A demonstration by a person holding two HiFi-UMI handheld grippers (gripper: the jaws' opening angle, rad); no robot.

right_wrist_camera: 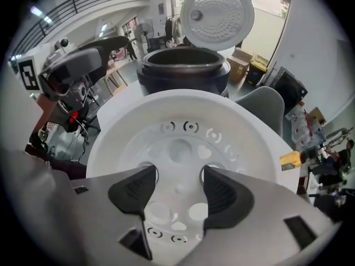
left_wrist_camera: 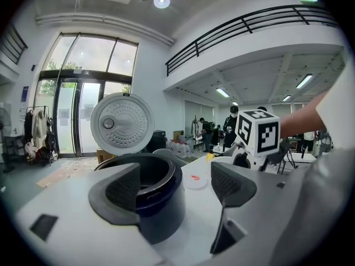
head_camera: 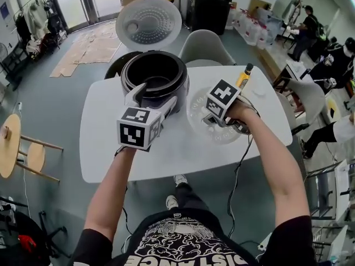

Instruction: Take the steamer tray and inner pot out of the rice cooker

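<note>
Steamer tray (right_wrist_camera: pixel 183 121) on table (head_camera: pixel 111 148), right of rice cooker (head_camera: pixel 127 76). Right gripper (right_wrist_camera: pixel 177 177) part-open over it, left gripper (left_wrist_camera: pixel 175 176) wide open at cooker's near wall; both empty.

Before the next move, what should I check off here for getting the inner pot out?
1. Lid up and out of the way: ok.
2. Steamer tray out of the rice cooker, lying on the table: ok.
3. Right gripper free of the tray, jaws apart above it: ok.
4. Left gripper open at the cooker's near rim: ok.
5. Left gripper touching the inner pot: cannot tell.
6. Inner pot out: not ok, it sits inside the cooker.
</note>
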